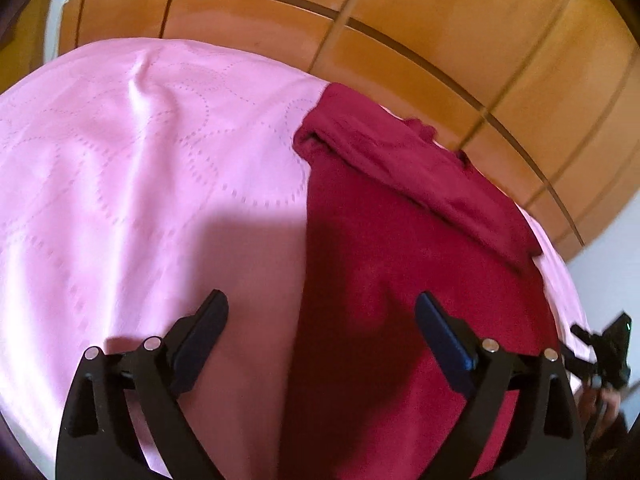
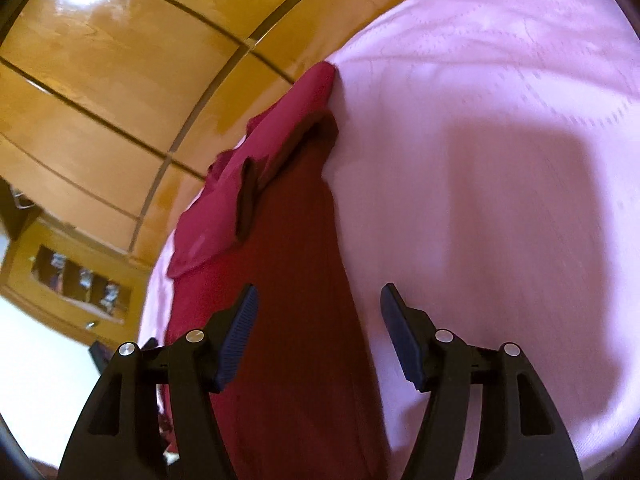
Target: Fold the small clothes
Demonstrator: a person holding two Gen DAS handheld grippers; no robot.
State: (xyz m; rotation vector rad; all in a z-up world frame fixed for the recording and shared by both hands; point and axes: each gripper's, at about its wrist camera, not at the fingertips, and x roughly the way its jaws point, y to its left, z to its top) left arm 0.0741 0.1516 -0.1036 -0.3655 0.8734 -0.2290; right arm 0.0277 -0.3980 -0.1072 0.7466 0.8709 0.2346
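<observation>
A dark red garment [image 1: 400,264] lies flat on a pink bedsheet [image 1: 140,168], with one part folded over along its far edge. My left gripper [image 1: 322,308] is open and empty, hovering over the garment's left edge. In the right wrist view the same garment [image 2: 288,280] runs away from me, its folded sleeve [image 2: 224,208] at the far left. My right gripper [image 2: 318,300] is open and empty above the garment's right edge, with the sheet [image 2: 480,200] to the right.
A glossy wooden wardrobe [image 1: 400,32] stands just past the bed's far edge; it also shows in the right wrist view [image 2: 100,92]. A low wooden cabinet [image 2: 72,276] sits at the left. The other gripper [image 1: 608,352] shows at the right edge.
</observation>
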